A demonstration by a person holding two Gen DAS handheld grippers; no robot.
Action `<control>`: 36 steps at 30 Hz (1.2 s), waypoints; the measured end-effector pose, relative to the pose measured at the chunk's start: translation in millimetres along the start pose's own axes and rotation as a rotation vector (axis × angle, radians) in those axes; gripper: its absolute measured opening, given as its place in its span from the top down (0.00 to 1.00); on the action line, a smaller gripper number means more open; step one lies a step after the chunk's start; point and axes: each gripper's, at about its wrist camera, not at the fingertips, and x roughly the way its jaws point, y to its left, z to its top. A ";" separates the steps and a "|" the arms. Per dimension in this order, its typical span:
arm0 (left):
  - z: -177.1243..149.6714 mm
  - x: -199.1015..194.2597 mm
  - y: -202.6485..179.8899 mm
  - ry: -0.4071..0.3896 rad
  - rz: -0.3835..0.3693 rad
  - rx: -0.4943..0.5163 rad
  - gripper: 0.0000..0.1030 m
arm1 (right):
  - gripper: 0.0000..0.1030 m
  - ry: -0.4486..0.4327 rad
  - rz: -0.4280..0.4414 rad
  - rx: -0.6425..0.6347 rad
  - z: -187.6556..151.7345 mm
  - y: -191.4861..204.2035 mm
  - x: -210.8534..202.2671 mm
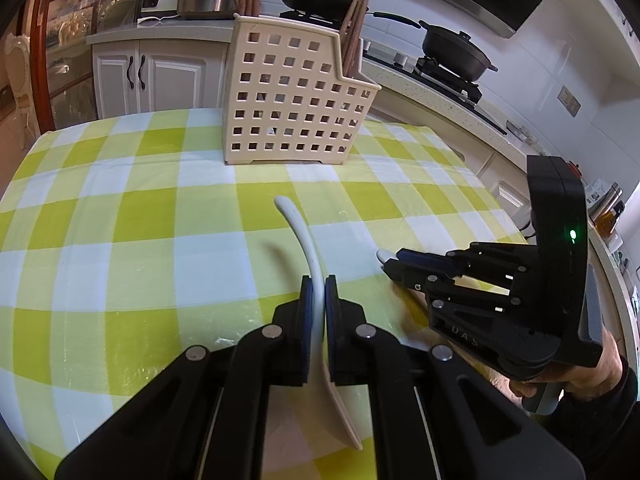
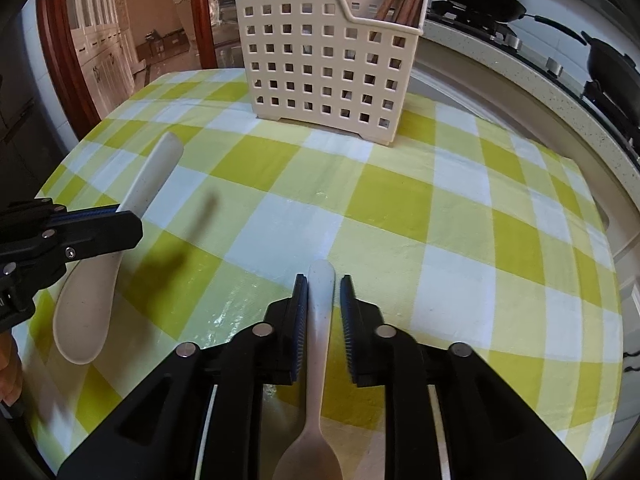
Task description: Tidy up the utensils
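Gripping a rice paddle (image 1: 316, 280) in the clenched left gripper (image 1: 319, 300), off the checked cloth (image 1: 120, 220); straddling a spoon (image 2: 320, 320) with the right gripper (image 2: 324, 300), not yet closed. Next, probably: squeezing, lifting, dropping both into the basket (image 1: 296, 96).
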 end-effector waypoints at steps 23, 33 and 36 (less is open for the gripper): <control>13.2 -28.6 3.1 -0.082 -0.056 -0.012 0.94 | 0.88 -0.164 0.039 0.016 8.9 6.9 -59.2; 11.9 -25.4 1.0 -0.070 -0.052 -0.004 0.94 | 0.88 -0.154 0.045 0.031 6.8 5.4 -58.9; 11.3 -26.2 0.9 -0.072 -0.049 -0.003 0.94 | 0.88 -0.153 0.045 0.031 6.7 5.2 -58.8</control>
